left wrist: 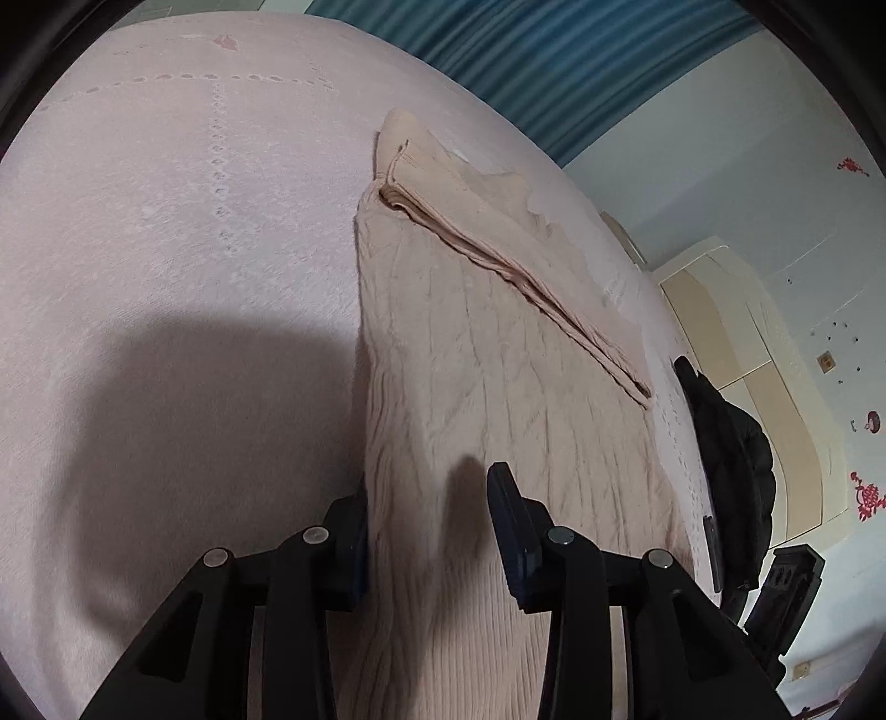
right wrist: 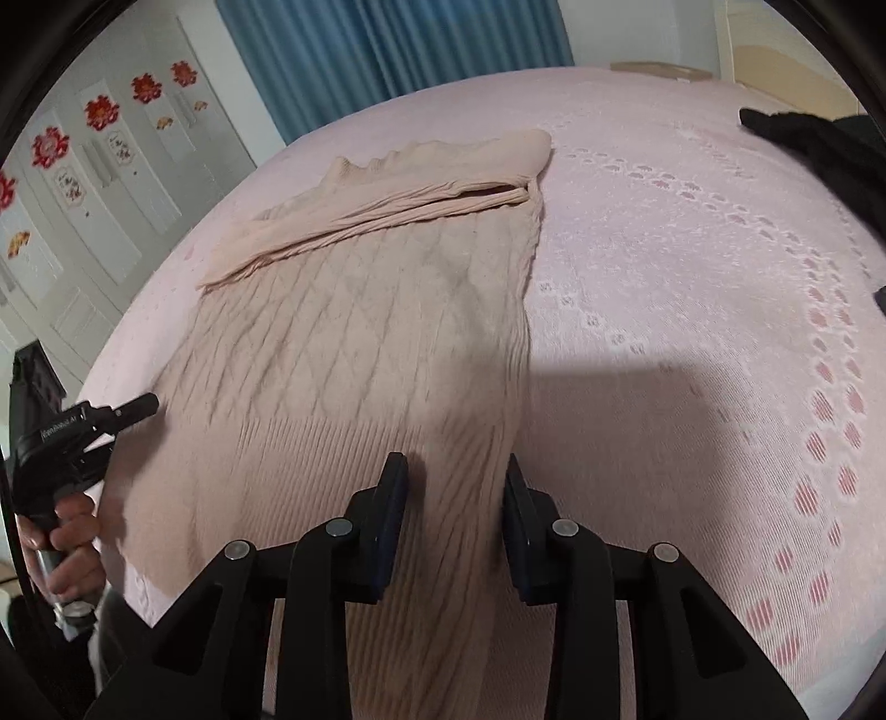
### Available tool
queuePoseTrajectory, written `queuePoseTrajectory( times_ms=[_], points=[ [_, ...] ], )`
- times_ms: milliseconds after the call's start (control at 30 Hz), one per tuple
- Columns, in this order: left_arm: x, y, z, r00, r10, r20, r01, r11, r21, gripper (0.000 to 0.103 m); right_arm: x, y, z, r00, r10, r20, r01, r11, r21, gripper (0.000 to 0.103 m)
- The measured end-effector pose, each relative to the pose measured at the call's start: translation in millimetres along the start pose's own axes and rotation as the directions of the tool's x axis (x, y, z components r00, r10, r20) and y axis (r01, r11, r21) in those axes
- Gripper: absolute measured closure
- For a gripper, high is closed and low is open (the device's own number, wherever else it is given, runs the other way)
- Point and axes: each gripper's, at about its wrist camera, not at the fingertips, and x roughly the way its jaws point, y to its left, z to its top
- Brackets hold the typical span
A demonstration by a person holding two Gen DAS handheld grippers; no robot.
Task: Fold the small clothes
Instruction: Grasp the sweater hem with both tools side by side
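Observation:
A beige cable-knit sweater [left wrist: 487,354] lies flat on the pink bedspread [left wrist: 166,232], one sleeve [left wrist: 515,260] folded across its upper part. My left gripper [left wrist: 426,498] is open, its fingers straddling the sweater's left hem edge. In the right wrist view the sweater [right wrist: 343,343] fills the middle, the folded sleeve [right wrist: 387,216] across its top. My right gripper [right wrist: 454,476] is open over the sweater's right hem edge. The left gripper [right wrist: 133,407], held in a hand, shows at the sweater's left side.
A black garment [left wrist: 731,454] lies at the bed's right edge, also at the top right of the right wrist view [right wrist: 819,144]. Blue curtains [right wrist: 387,50], a cream headboard [left wrist: 736,354] and a wardrobe with red flower decals [right wrist: 99,138] surround the bed.

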Motion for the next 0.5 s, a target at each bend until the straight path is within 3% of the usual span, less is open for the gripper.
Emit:
queuePoseTrajectory(
  times_ms=[200, 500],
  points=[
    [1.0, -4.6, -2.6, 1.0, 0.013, -0.026, -0.011, 0.998, 0.067, 0.068, 12.6, -7.3, 13.1, 0.999, 0.032, -0.006, -0.031, 0.999, 0.045, 0.069],
    [-23.6, -12.2, -38.3, 0.999, 0.039, -0.027, -0.033, 0.98, 0.195, 0.068, -12.9, -3.5, -19.7, 0.998, 0.056, -0.026, -0.057, 0.998, -0.018, 0.068]
  ],
)
